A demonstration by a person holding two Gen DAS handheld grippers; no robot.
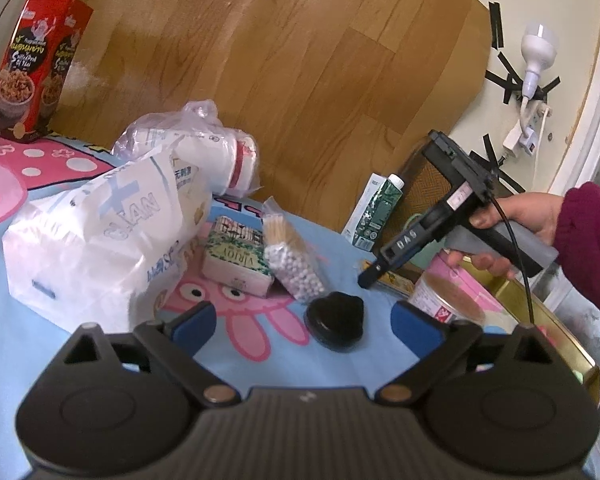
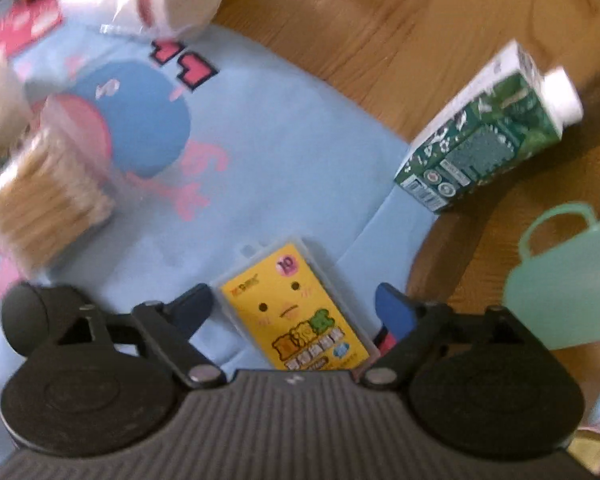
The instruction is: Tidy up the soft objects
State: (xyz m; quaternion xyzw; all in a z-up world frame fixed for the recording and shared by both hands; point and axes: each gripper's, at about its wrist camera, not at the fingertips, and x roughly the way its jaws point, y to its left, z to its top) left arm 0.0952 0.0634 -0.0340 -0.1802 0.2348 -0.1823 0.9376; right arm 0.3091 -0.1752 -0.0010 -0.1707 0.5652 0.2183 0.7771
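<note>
Your left fingers (image 1: 304,326) stand wide apart with nothing between the blue pads (image 1: 196,322), low over the blue cartoon cloth (image 1: 244,352) that covers the counter. Just ahead of them, toward the right pad, a black lid (image 1: 335,322) lies flat on the cloth. Beyond it sits a clear bag of cotton swabs (image 1: 290,260), touching a green-and-white tissue pack (image 1: 236,260) on its left. Left of that pack slumps a big white wipes bag (image 1: 92,248), and behind it a sleeve of paper cups (image 1: 220,160) lies on its side in plastic. A red snack box (image 1: 36,68) stands upright at the far left corner. On the right your hand (image 1: 512,236), in a dark red sleeve (image 1: 592,248), holds the other tool steeply downward near a pink tub (image 1: 448,296) and a gold tin (image 1: 540,312). Your right fingers (image 2: 294,312) are also apart, gripping nothing; a yellow card pack (image 2: 296,312) in a clear case lies flat on the cloth between them, with neither pad touching it. The swabs (image 2: 48,200) show blurred to the left, well apart from the pack. To the upper right a green carton (image 2: 488,136) stands at the cloth's edge on the wooden board (image 2: 340,40), and a mint cup (image 2: 564,280) sits at the right, off the cloth.
</note>
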